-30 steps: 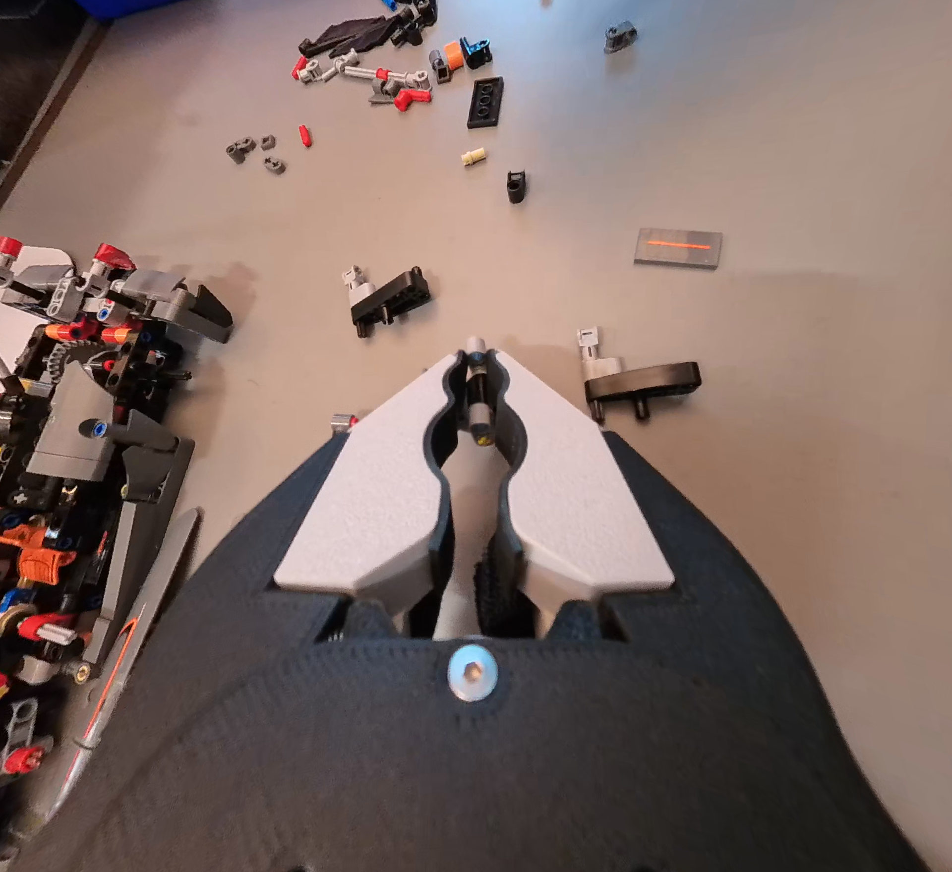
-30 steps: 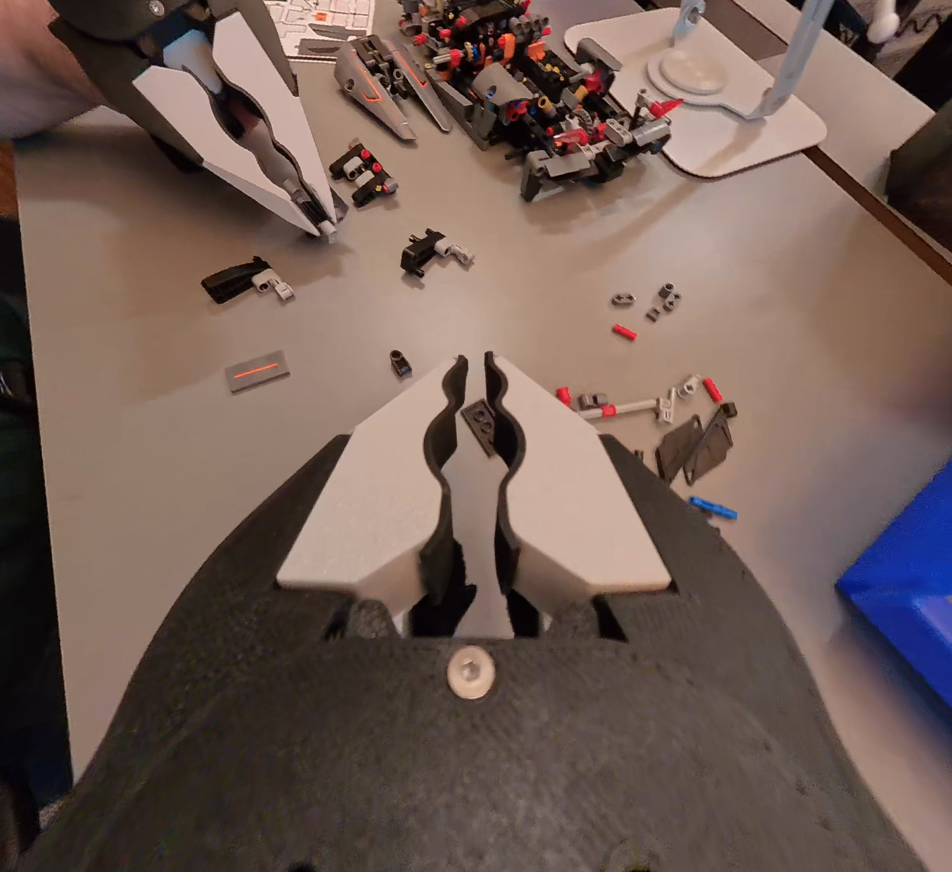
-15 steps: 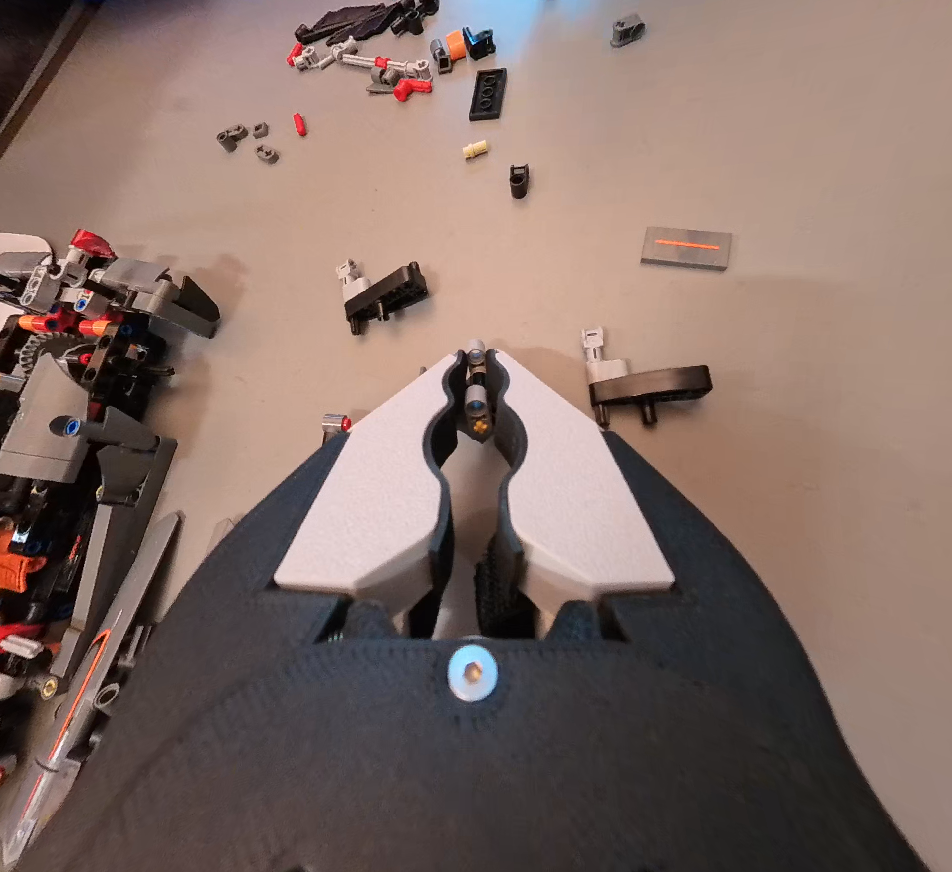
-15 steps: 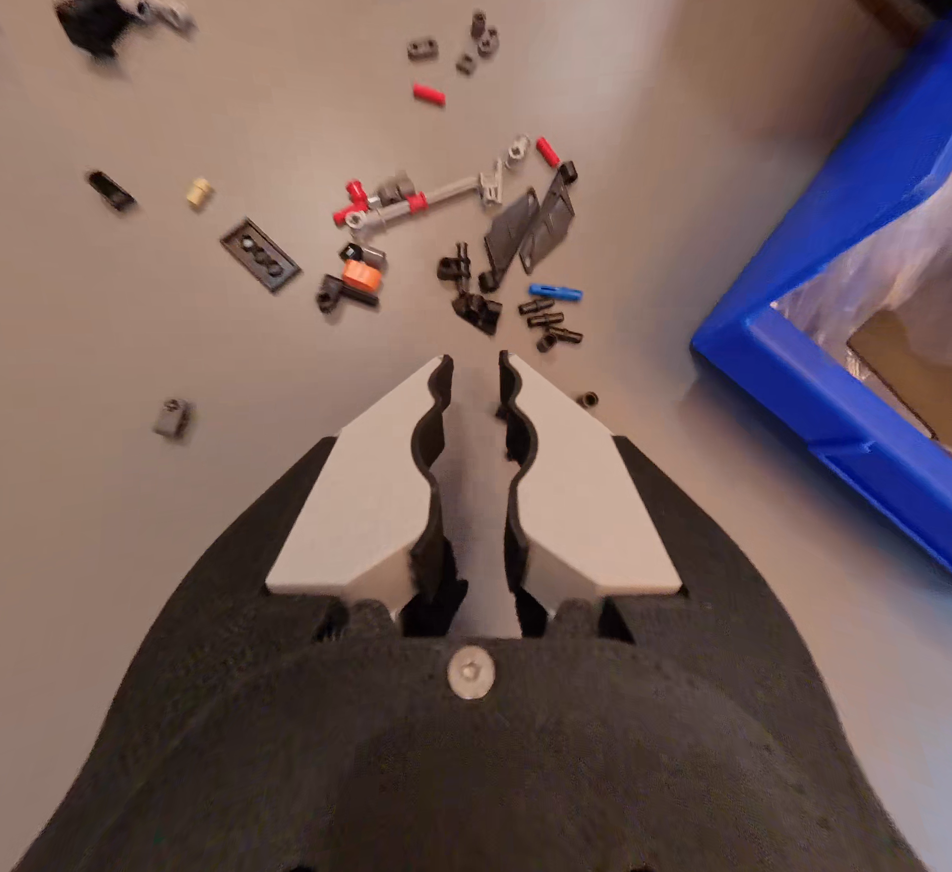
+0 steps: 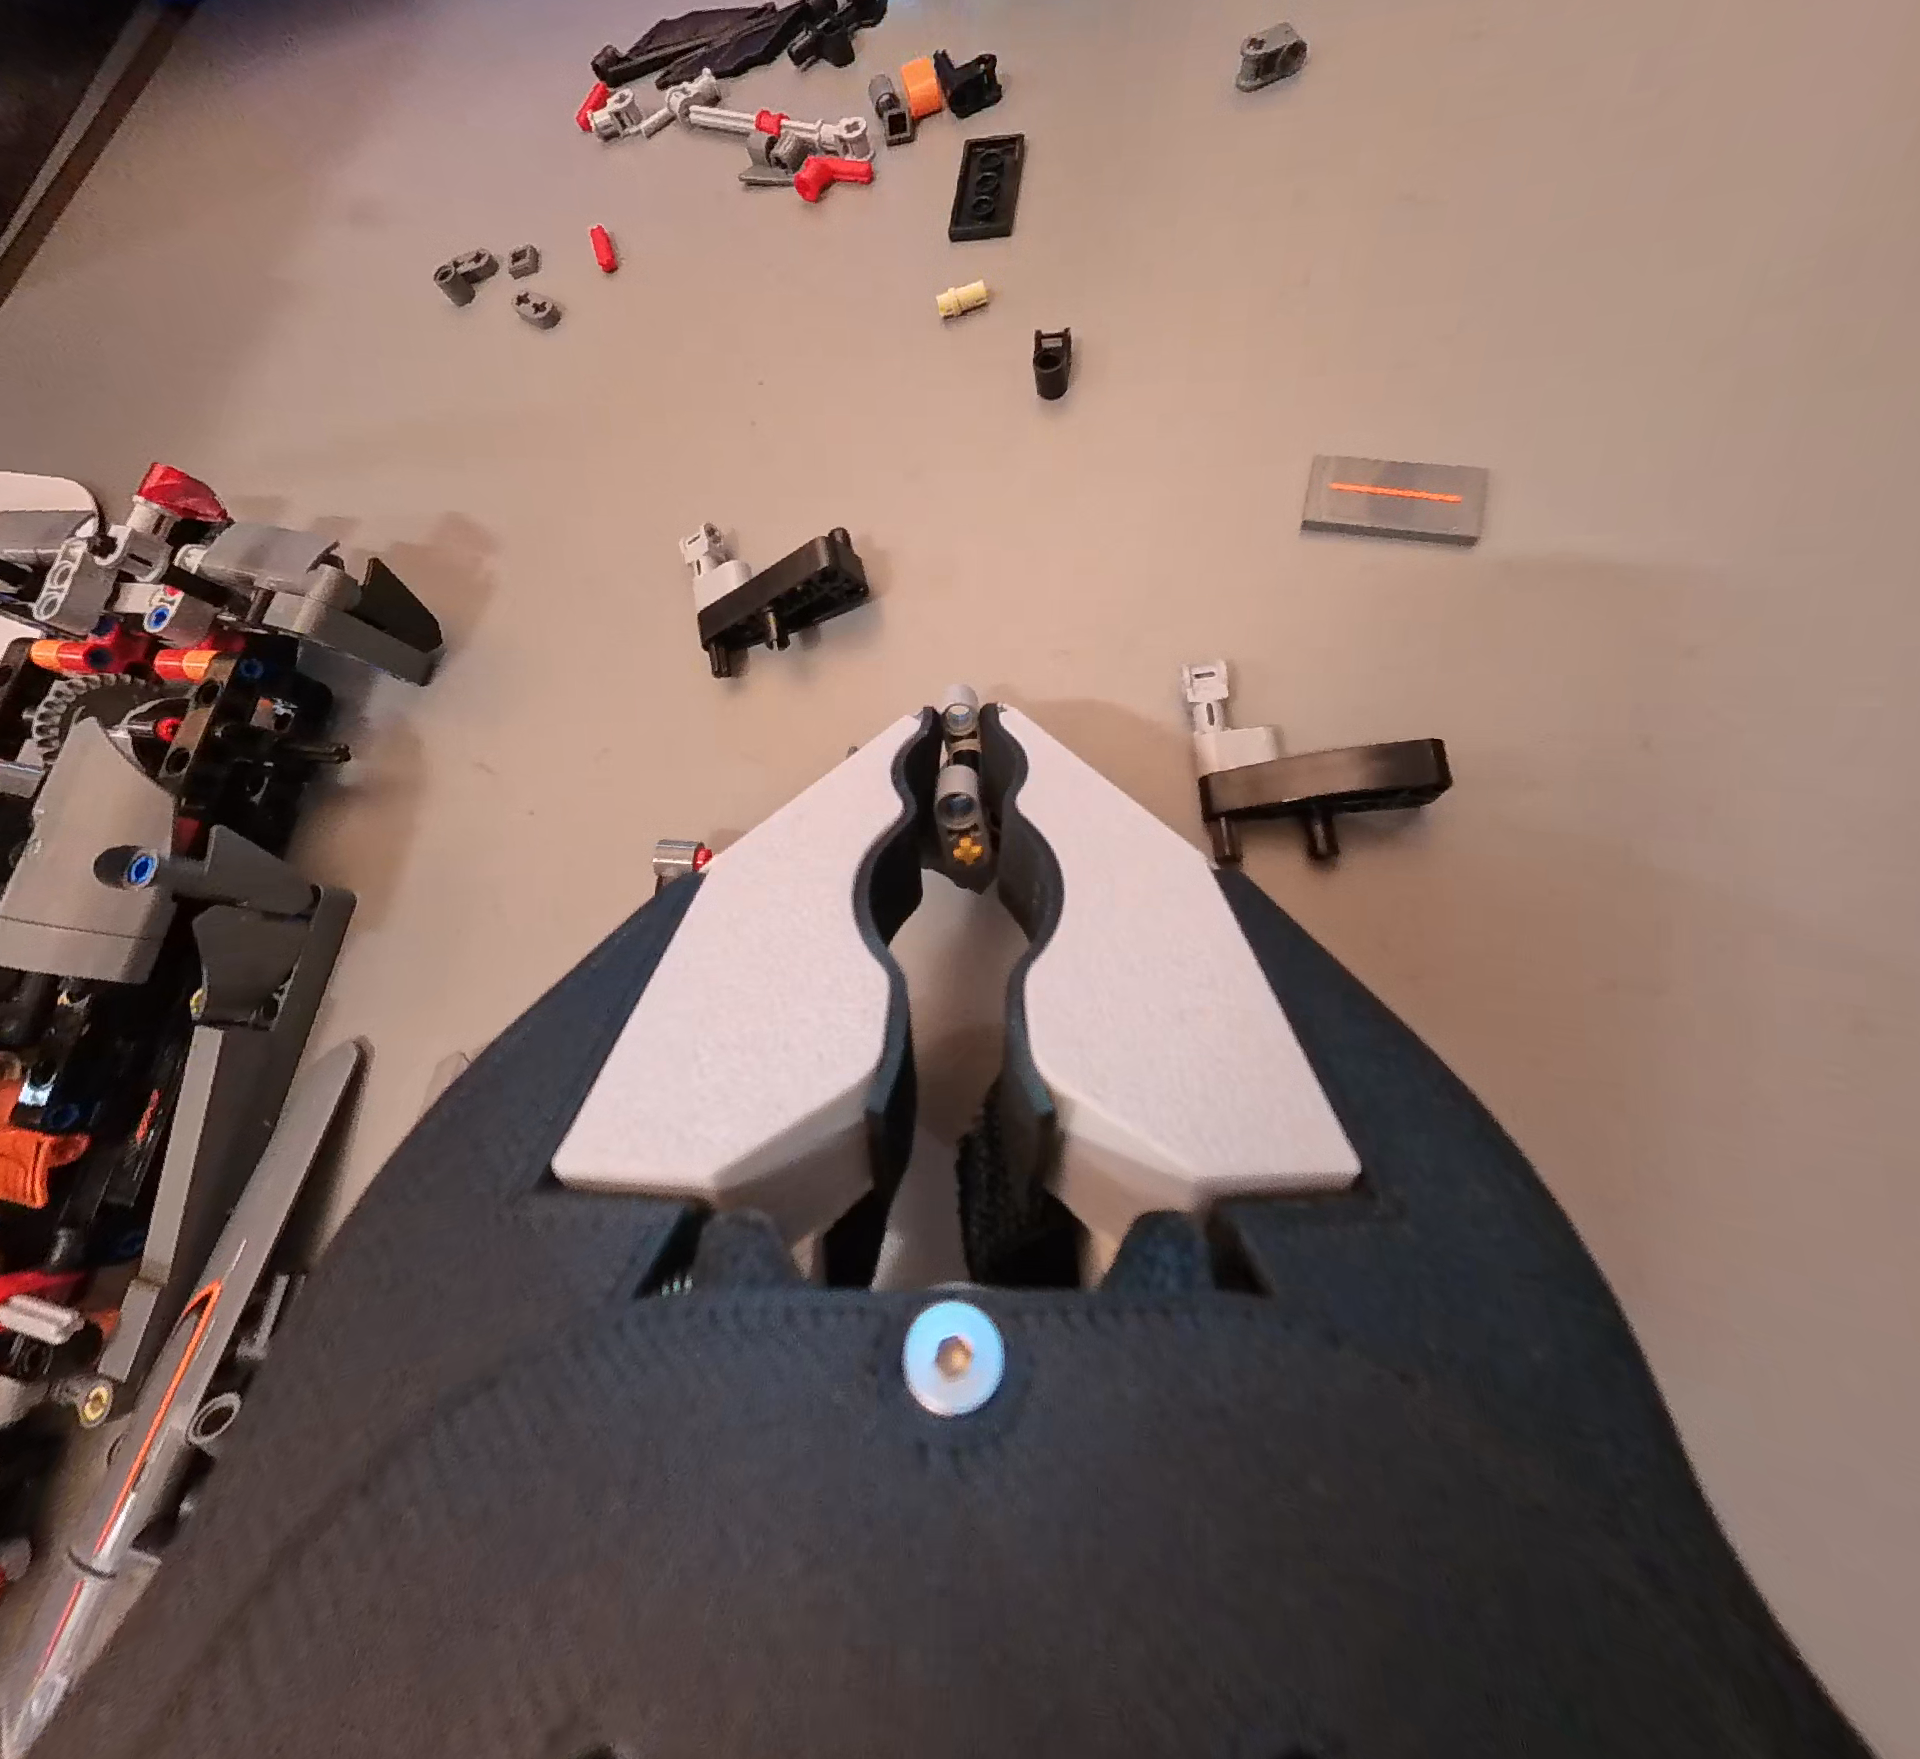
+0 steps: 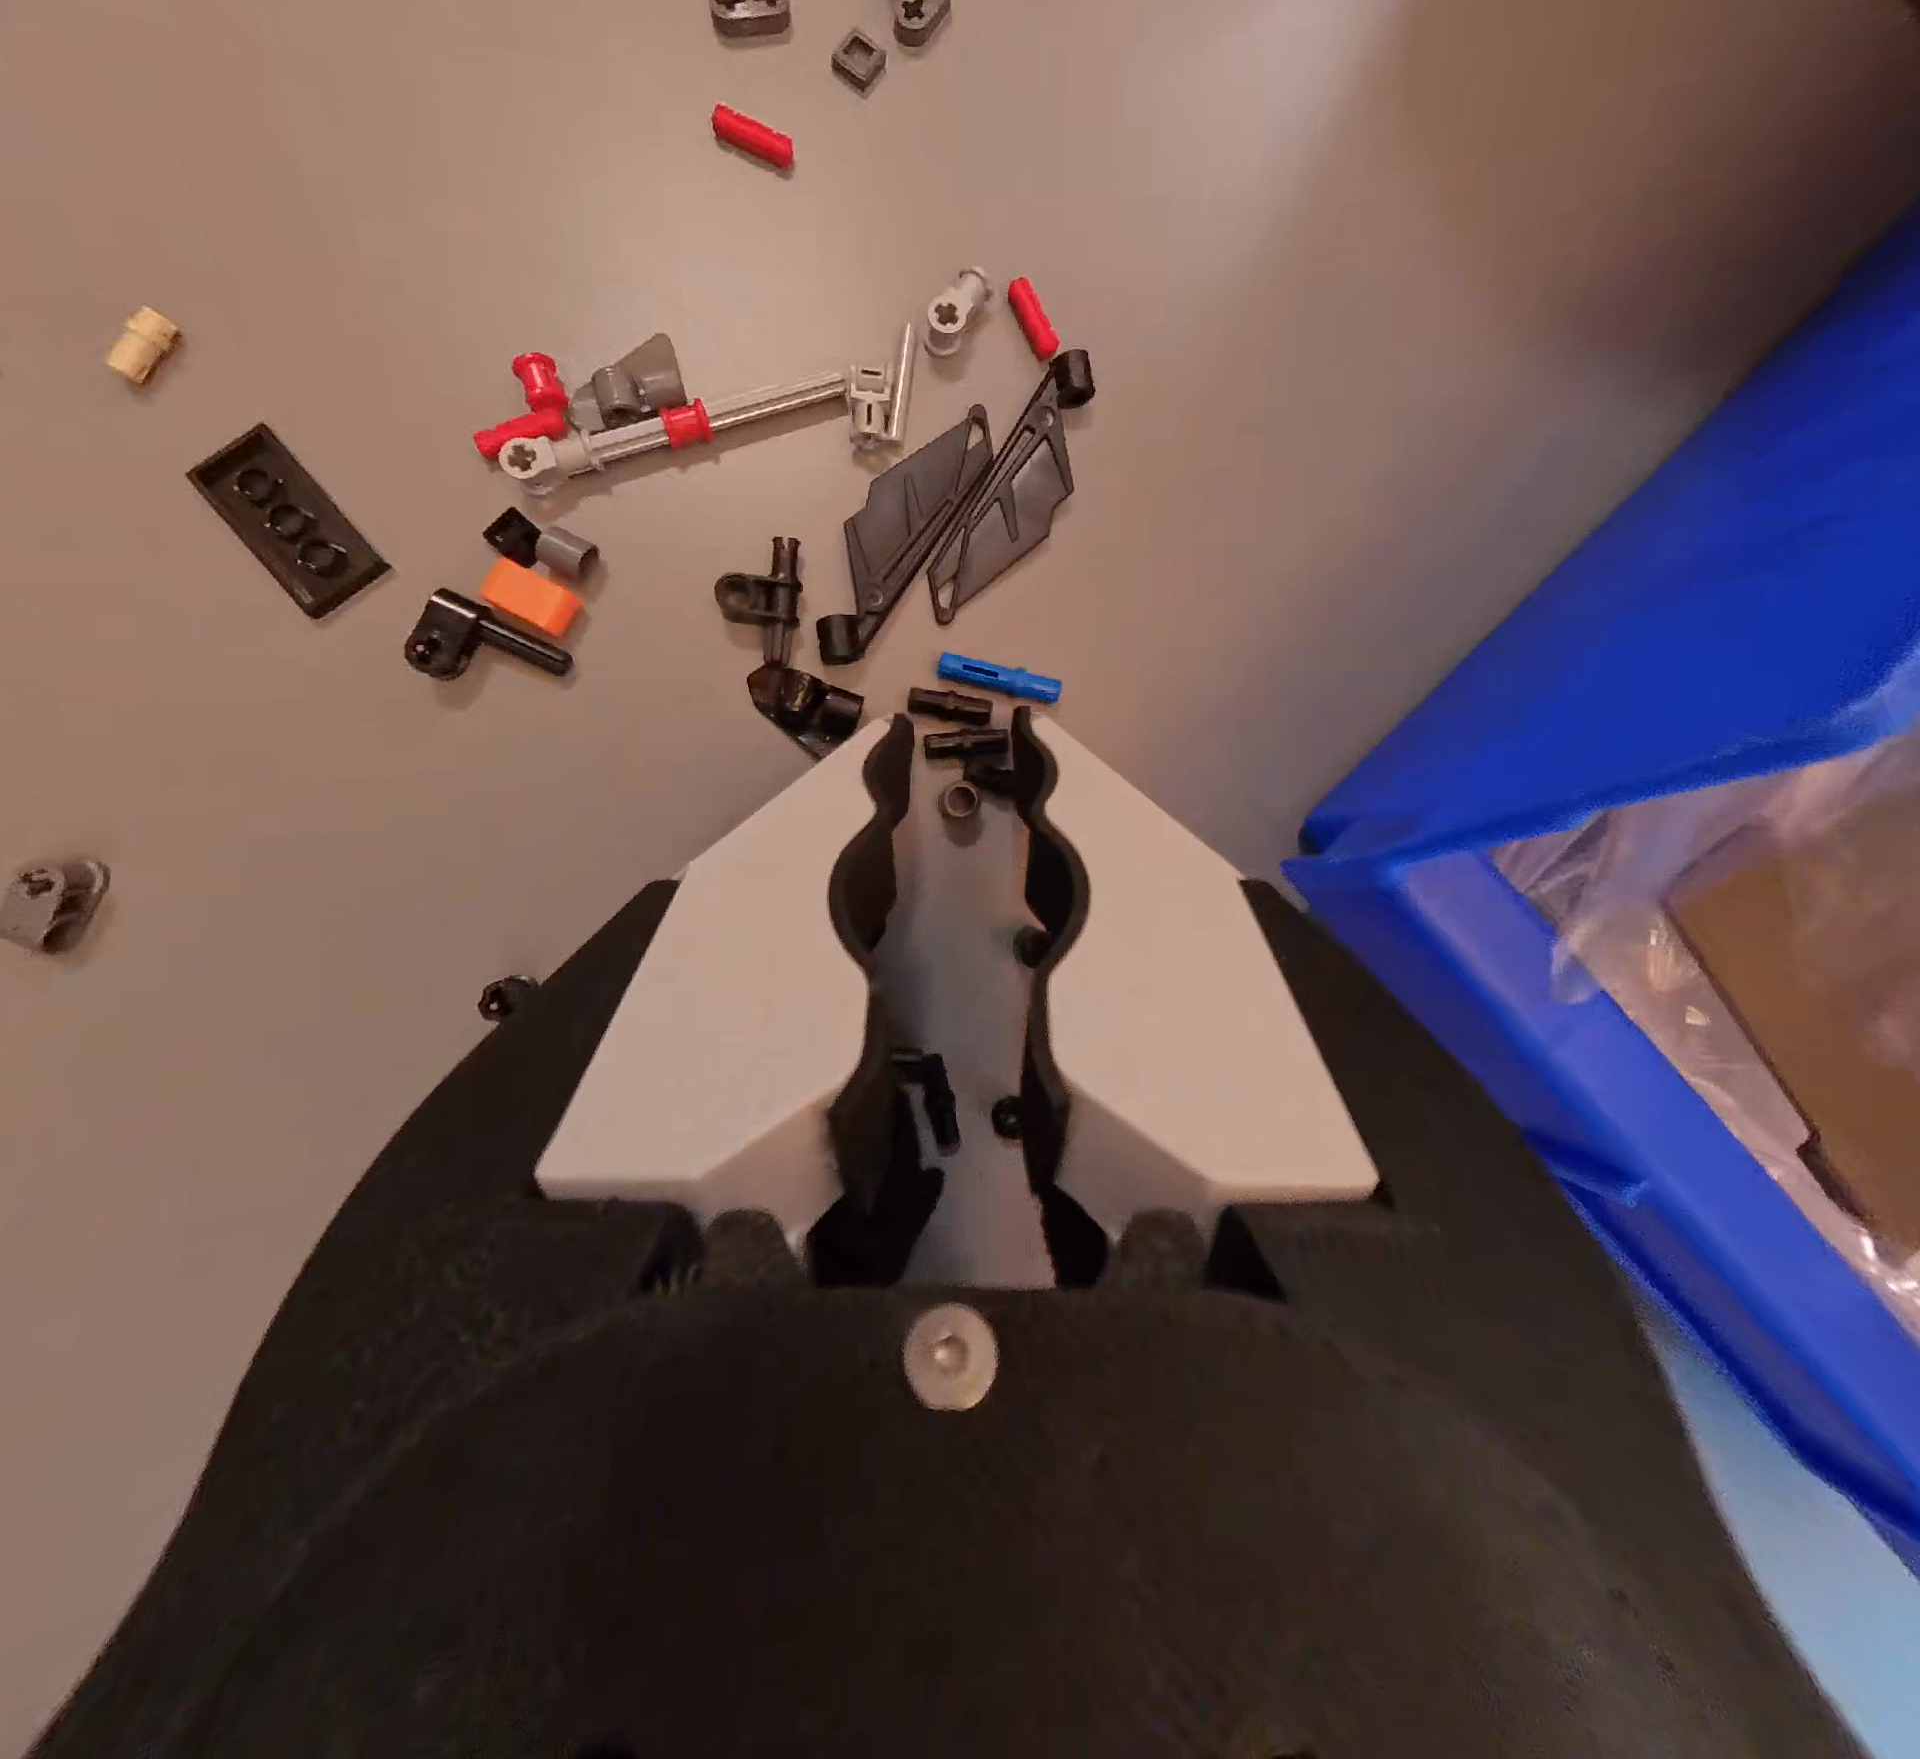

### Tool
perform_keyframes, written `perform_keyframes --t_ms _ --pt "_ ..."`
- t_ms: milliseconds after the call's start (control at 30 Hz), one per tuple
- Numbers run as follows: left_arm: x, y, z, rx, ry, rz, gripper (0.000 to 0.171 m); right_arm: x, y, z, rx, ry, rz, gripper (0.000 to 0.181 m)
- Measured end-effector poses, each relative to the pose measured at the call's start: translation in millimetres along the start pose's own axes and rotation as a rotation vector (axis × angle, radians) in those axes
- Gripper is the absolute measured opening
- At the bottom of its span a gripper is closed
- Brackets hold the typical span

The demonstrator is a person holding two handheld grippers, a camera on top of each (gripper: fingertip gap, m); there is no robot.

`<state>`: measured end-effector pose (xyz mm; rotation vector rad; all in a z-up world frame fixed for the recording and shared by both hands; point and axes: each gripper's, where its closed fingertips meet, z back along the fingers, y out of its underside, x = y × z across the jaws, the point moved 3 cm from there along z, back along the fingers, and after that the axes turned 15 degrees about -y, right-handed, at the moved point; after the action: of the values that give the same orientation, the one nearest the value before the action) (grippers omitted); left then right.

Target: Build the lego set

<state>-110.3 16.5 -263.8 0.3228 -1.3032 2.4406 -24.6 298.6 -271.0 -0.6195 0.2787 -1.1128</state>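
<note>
Left gripper (image 5: pixel 961 722) unchanged over the last second: clenched on a small grey-and-black pin subassembly (image 5: pixel 961 779), parked low over the table (image 5: pixel 1558 203). Two black-beam subassemblies flank it: one just beside at 2 o'clock (image 5: pixel 1314 769), the other at 11 (image 5: pixel 779 587). The partly built car model (image 5: pixel 135 836) sits at 9 o'clock.

The change is on the right. A second ago the right gripper (image 6: pixel 956 738) looked across the whole table, nearly closed around a small dark plate. Now it is released, empty, and down over the loose-parts pile beside the blue bin (image 6: pixel 1662 670).

Short black pins (image 6: pixel 964 741) lie right at its tips, 12 o'clock; the blue pin (image 6: pixel 997 676) just beyond. Black panels (image 6: pixel 961 514) and the grey axle with red bushes (image 6: pixel 665 421) are farther out, 11–12.

My read: next pick is a black pin, to mate with the piece in the left. Pins are tightly clustered, so there's a risk of grabbing two.
</note>
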Motion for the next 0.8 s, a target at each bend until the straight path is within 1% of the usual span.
perform_keyframes --t_ms 33,233,333,433,500,567,633,667,733,800 --pt "0.0 0.0 -0.1 0.0 0.002 0.0 0.005 1.3 0.1 -0.3 0.008 -0.012 0.008 0.014" --pt "0.5 0.1 -0.8 0.002 0.007 0.0 0.005 9.7 4.1 1.5 -0.002 -0.057 -0.023 0.013" --pt "0.3 0.1 -0.6 0.0 0.005 -0.003 0.005 33.0 6.3 3.4 -0.01 -0.088 -0.016 0.013" --pt "0.3 0.0 -0.7 0.001 0.006 -0.004 0.005 65.9 4.3 2.7 -0.024 -0.145 0.009 0.013" --pt "0.2 0.0 -0.9 0.001 0.006 -0.005 0.005 91.4 1.4 -3.7 -0.02 -0.195 0.052 0.012" --pt "0.2 0.0 -1.0 0.002 0.006 -0.004 0.005 107.9 0.0 -13.5 -0.008 -0.222 0.062 0.016" --pt "0.1 0.1 -0.9 0.001 0.004 -0.006 0.005 113.2 -2.3 -15.7 -0.024 -0.22 0.056 0.024" --pt "0.1 0.1 -0.8 0.001 0.002 -0.007 0.005 113.8 -1.7 -14.1 -0.024 -0.225 0.052 0.024" --pt "-0.3 0.2 -0.2 0.001 0.0 -0.007 0.005 112.1 0.7 -9.8 -0.012 -0.231 0.072 0.02" --pt "-0.3 0.5 0.1 0.001 0.0 -0.007 0.005 113.3 1.2 -4.2 0.012 -0.247 0.137 0.017"
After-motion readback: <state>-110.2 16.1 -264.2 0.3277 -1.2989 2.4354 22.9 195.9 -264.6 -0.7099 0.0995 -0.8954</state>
